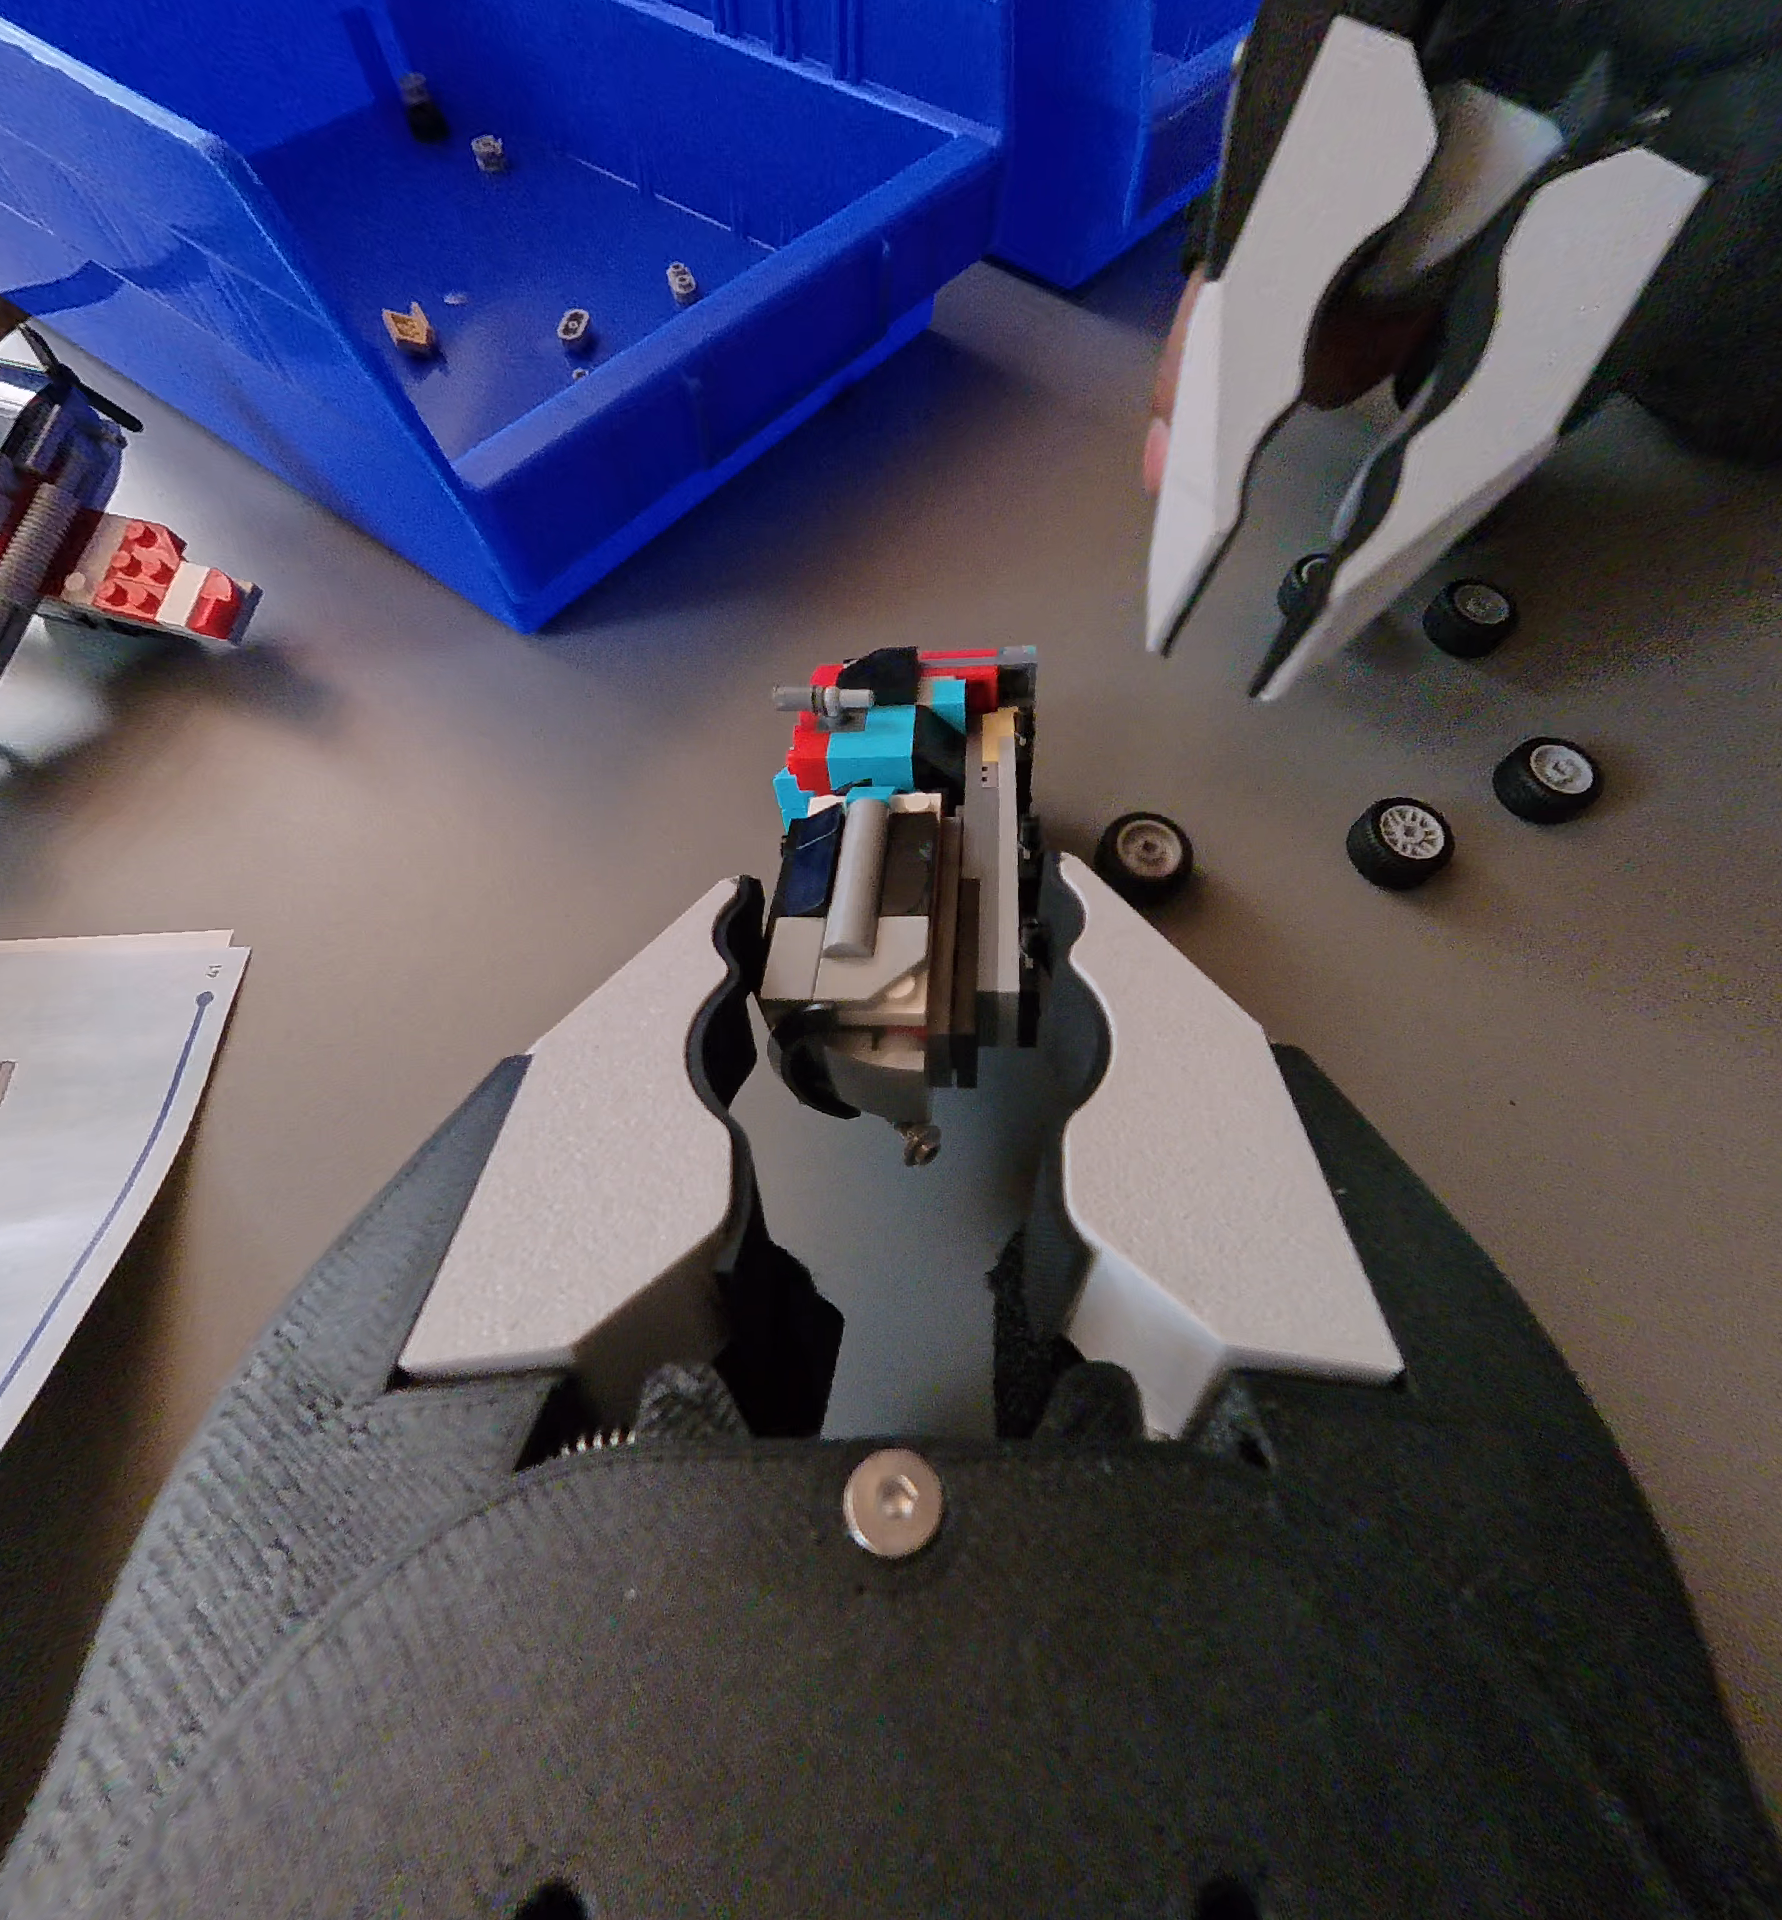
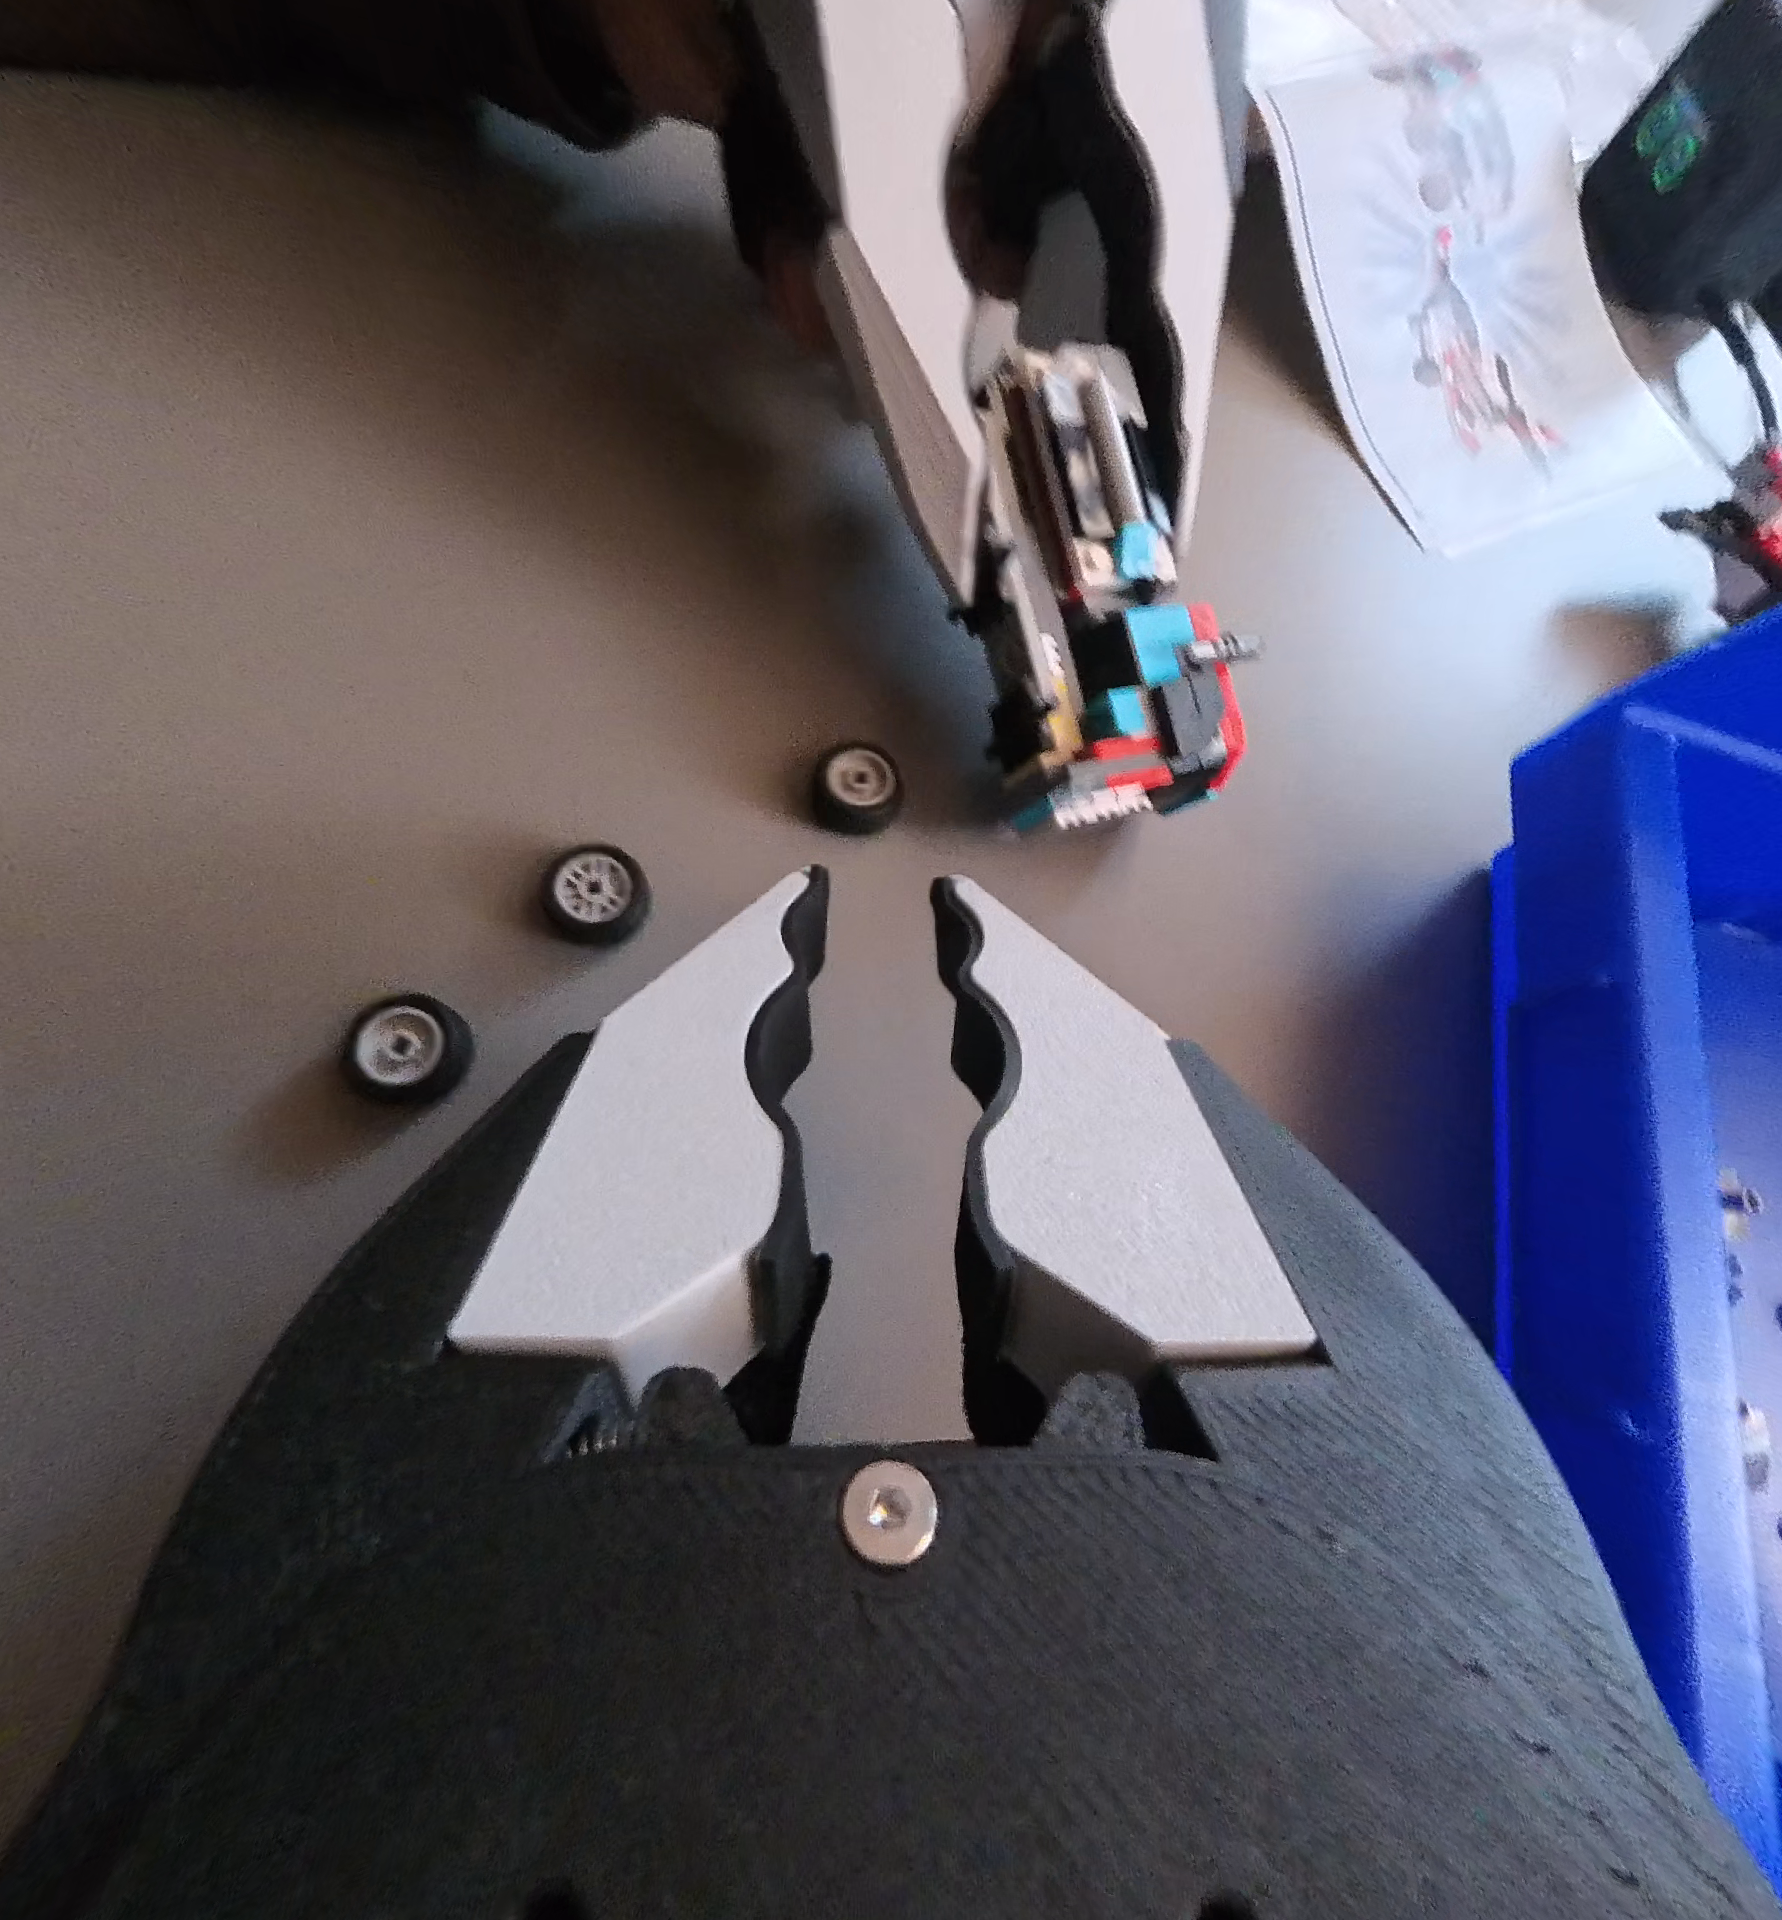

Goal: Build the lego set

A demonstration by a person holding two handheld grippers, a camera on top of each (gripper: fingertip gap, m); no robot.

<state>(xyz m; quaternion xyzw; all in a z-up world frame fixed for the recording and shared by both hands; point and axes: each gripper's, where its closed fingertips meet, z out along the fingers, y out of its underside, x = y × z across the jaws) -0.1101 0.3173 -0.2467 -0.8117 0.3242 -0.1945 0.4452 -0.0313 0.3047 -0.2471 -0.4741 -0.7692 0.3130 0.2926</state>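
Found left gripper [image 1: 897,914] clamped on grey, red and turquoise brick-built toy vehicle [image 1: 908,862] at centre; right gripper [image 2: 876,883] parted, empty, nearest small black-tyred grey-hubbed loose wheel [image 2: 858,788] at twelve o'clock on grey tabletop [image 2: 243,520].

Light was soft and dim; wide-angle bending stretched the edges, and motion blur smeared the blue bin [image 2: 1687,1039] at 3 o'clock.

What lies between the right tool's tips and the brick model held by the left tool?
Only bare grey table in the right wrist view; one small wheel lies just left.
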